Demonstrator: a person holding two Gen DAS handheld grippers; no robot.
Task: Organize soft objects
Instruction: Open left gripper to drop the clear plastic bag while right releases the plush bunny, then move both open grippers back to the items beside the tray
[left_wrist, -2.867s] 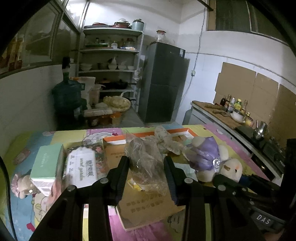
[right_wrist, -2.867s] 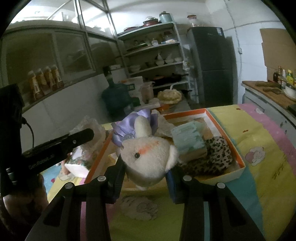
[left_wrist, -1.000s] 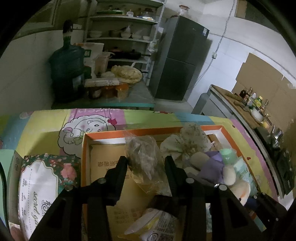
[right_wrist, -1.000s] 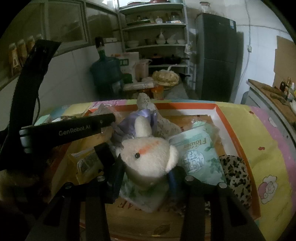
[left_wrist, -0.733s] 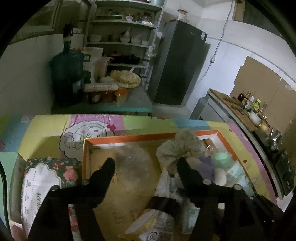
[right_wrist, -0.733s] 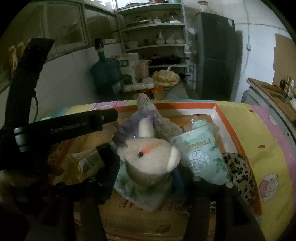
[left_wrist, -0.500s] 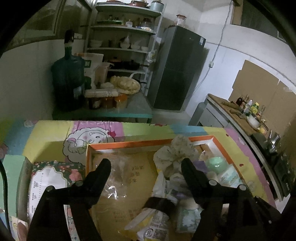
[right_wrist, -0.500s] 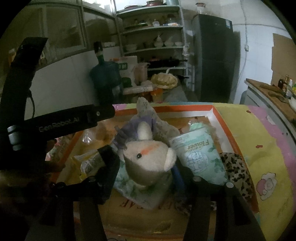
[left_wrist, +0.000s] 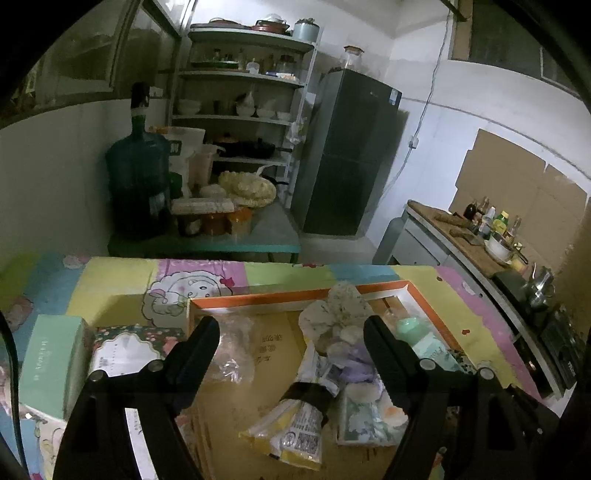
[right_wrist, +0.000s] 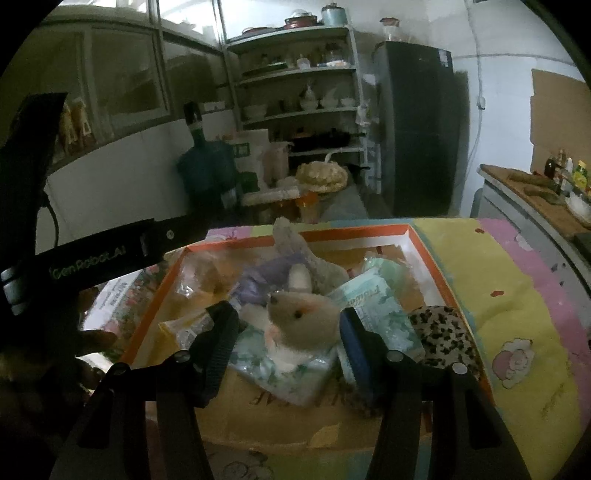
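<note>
An orange-rimmed box (left_wrist: 295, 294) (right_wrist: 428, 254) holds the soft things. A clear plastic bag (left_wrist: 236, 350) lies at its left end, apart from my fingers. My left gripper (left_wrist: 290, 336) is open and empty above the box. A white plush rabbit with purple cloth (right_wrist: 299, 317) lies in the box on a floral tissue pack (right_wrist: 280, 369). My right gripper (right_wrist: 286, 328) is open, its fingers on either side of the rabbit and clear of it. A mint tissue pack (right_wrist: 373, 299) and a leopard pouch (right_wrist: 443, 336) lie to the right.
A flowered box (left_wrist: 125, 350) and a mint-green box (left_wrist: 48, 362) stand left of the orange box on the patterned cloth (left_wrist: 118, 273). A yellow snack packet (left_wrist: 295, 424) lies in the box. A low table with a water jug (left_wrist: 138, 177) stands behind.
Both grippers opened. The left let the plastic bag go into the box's left end and pulled back. The right released the rabbit, which settled onto the tissue pack.
</note>
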